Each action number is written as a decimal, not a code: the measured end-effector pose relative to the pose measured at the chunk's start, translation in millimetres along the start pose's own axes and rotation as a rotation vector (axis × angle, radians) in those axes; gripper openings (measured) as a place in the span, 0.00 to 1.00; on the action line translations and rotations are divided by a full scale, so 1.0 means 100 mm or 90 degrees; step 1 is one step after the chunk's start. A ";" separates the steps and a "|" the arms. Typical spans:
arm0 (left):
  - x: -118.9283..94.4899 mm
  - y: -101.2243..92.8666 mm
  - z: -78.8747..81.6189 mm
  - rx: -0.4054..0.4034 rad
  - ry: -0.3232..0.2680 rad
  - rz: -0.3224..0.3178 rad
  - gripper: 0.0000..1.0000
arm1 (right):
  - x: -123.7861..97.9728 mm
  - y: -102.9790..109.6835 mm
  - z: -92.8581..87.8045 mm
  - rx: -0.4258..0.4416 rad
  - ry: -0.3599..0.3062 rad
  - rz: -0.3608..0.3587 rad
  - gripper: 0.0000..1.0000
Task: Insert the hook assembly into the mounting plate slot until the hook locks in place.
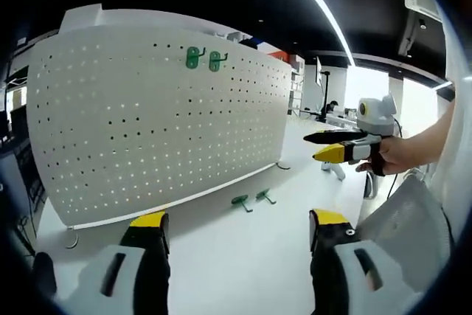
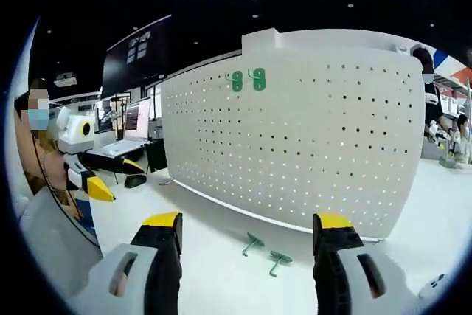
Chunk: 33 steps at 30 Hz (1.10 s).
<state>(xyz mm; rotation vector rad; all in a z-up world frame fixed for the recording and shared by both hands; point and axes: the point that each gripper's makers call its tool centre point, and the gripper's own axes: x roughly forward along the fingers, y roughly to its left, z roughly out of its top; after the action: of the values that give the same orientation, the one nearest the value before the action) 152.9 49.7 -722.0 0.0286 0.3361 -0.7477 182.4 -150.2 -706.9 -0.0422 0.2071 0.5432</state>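
Observation:
A white pegboard mounting plate (image 1: 162, 123) (image 2: 295, 130) stands upright on the white table (image 1: 243, 263). Two green hooks (image 1: 203, 58) (image 2: 247, 80) hang side by side near its top edge. Two more green hooks (image 1: 251, 199) (image 2: 265, 251) lie loose on the table just in front of the board's foot. My left gripper (image 1: 240, 220) is open and holds nothing, well short of the loose hooks; the right gripper view has it at the left (image 2: 103, 176). My right gripper (image 2: 248, 220) is also open and empty, and appears in a hand at the right of the left gripper view (image 1: 341, 145).
The pegboard rests on small wire feet (image 1: 283, 166). Behind it are desks with monitors (image 2: 136, 119) and office shelving (image 1: 295, 86). A person stands beyond the board's far end (image 2: 428, 94). Bare table lies between the grippers and the board.

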 end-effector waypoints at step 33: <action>-0.09 0.02 -0.23 -0.008 0.026 0.003 0.79 | -0.26 0.03 -0.31 0.023 0.052 -0.004 0.71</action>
<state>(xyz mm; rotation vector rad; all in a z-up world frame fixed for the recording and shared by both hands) 141.8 60.8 -740.9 0.0335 0.3797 -0.7416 153.7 -163.6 -732.0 -0.0303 0.2961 0.5313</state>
